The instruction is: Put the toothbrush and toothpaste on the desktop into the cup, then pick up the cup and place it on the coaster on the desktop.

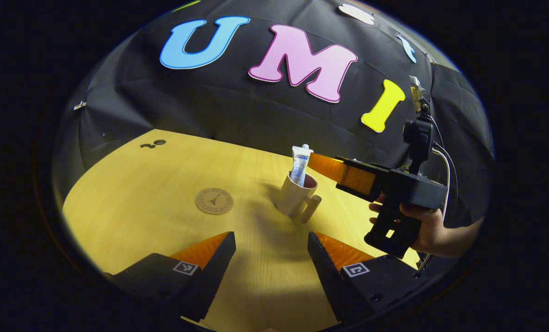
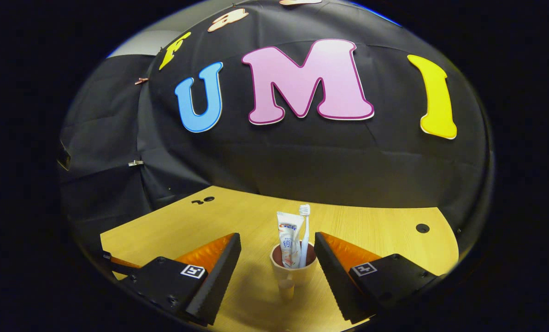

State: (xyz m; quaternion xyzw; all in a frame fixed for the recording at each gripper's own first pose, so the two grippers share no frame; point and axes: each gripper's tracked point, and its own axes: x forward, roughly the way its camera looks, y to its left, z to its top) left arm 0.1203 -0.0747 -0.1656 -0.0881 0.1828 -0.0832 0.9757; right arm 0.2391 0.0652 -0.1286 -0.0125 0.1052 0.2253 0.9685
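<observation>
Right tool (image 2: 278,263) released, fingers straddling cup (image 2: 294,272) low centre; toothpaste (image 2: 288,240) and toothbrush (image 2: 304,235) inside. Left tool (image 1: 271,258) released; coaster (image 1: 214,201) probably bare.

both views low, sharing cup (image 1: 296,196)

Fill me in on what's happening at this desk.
A person works a gripper in each hand. The white toothpaste tube and white toothbrush already stand in the beige handled cup on the yellow wooden desktop. The right gripper, jaws open, straddles the cup; the round brown coaster waits. The left gripper idles open.
</observation>
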